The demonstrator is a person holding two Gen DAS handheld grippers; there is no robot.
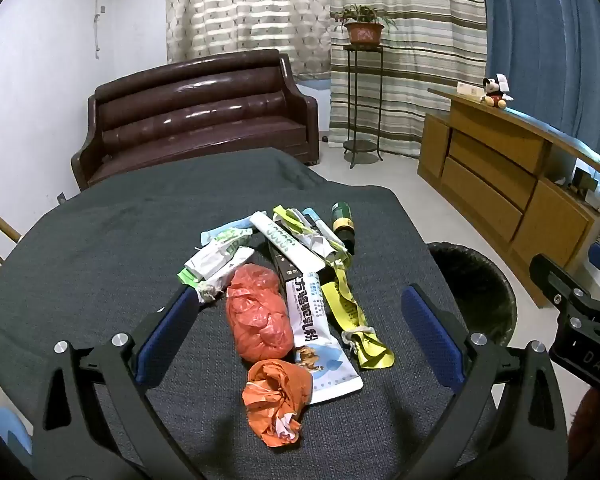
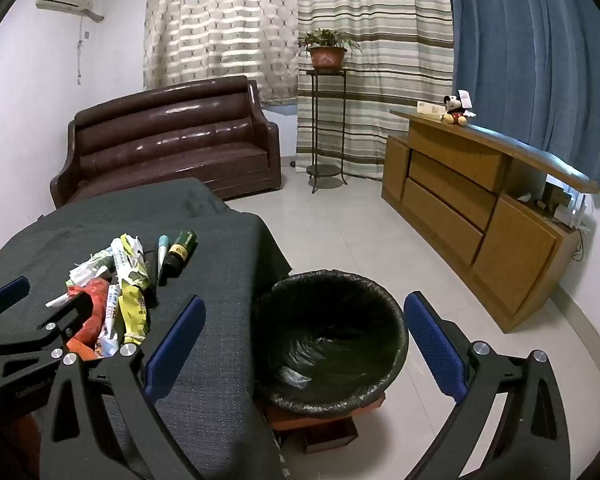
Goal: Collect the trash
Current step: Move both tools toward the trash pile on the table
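Currently, the left hand-held gripper [image 1: 300, 328] stood with its blue-padded fingers spread wide and held nothing. Between those fingers, on the dark grey cloth-covered table [image 1: 100, 248], lay a crumpled red plastic bag [image 1: 259, 316]. Nearer the left hand-held gripper's body lay a crumpled orange wrapper [image 1: 276, 402]. Just right of the red bag lay a flat white printed sachet [image 1: 320, 348], and right of that a twisted yellow wrapper [image 1: 354, 320]. Beyond the fingertips lay a heap of white-and-green paper wrappers [image 1: 220, 254] and, farther off, a dark green glass bottle with a yellow label [image 1: 343, 226] on its side.

The right hand-held gripper [image 2: 304, 344] was also spread wide and empty. Between its fingers, below table level, stood a round waste bin lined with a black plastic bag [image 2: 332, 344], just beside the table edge. The trash pile lay to the left of this gripper's left finger.
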